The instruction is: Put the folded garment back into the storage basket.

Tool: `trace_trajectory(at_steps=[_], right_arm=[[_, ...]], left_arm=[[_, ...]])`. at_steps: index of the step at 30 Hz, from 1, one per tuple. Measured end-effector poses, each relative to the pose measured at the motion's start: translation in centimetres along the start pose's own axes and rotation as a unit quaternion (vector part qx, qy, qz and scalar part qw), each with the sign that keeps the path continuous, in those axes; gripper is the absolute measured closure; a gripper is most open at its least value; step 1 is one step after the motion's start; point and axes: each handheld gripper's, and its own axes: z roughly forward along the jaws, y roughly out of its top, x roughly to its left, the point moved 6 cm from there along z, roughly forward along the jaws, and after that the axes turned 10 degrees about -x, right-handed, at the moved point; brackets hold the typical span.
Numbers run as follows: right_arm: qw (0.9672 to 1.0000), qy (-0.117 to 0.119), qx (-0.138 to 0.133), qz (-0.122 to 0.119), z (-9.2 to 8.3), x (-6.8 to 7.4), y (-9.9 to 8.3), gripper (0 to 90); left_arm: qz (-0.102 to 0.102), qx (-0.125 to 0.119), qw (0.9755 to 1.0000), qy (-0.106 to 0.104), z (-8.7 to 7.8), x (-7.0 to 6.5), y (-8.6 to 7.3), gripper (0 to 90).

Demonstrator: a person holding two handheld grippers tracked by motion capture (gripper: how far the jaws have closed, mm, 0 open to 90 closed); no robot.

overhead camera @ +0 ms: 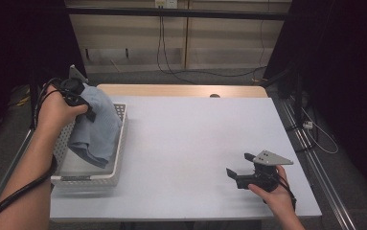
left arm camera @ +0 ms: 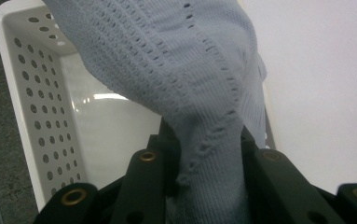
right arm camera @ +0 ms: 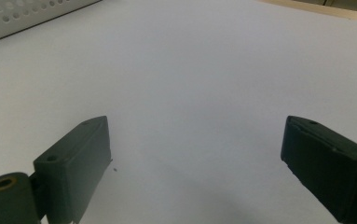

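Your left tool point(overhead camera: 86, 109) pinches blue knit cloth point(overhead camera: 96, 127) at bunched fold, jaws clamped on fabric so rest hangs free. Cloth sits at left of high view, dangling over white perforated basket point(overhead camera: 120, 146), lower end inside it; judged lift-out or lowering-in, cannot tell which. Grip near top keeps fabric clear of basket wall. Your right tool point(overhead camera: 238, 167), lower right, jaws wide, nothing between, parked low over bare desk point(overhead camera: 190, 143), ready to help.

Legible text, labels, brands, numbers, signs: none. Nothing readable stands on the cloth point(overhead camera: 96, 125), the basket point(overhead camera: 115, 168), the table point(overhead camera: 195, 143) or the wall panels behind point(overhead camera: 219, 43).
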Motion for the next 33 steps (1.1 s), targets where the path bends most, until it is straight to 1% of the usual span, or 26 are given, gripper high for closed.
trace_trajectory(at_steps=[13,18,23,29,33], right_arm=[[1.0,0.0,0.0,0.0,0.0,0.1,0.0,7.5],[1.0,0.0,0.001,0.0,0.0,0.1,0.0,7.5],[1.0,0.0,0.0,0.0,0.0,0.1,0.0,7.5],[1.0,0.0,0.0,0.0,0.0,0.0,0.0,7.5],[1.0,0.0,-0.001,0.0,0.0,0.0,0.1,7.5]], left_arm=[[0.005,-0.001,1.0,-0.001,0.2,0.1,-1.0,73.6],[0.006,-0.005,1.0,-0.004,0.5,0.0,-1.3,73.5],[0.005,-0.004,1.0,-0.005,0.5,0.0,-1.5,73.5],[0.011,0.0,0.9999,-0.006,0.5,-0.2,-1.6,73.5],[0.011,0.0,0.9999,-0.006,0.5,-0.3,-1.7,73.5]])
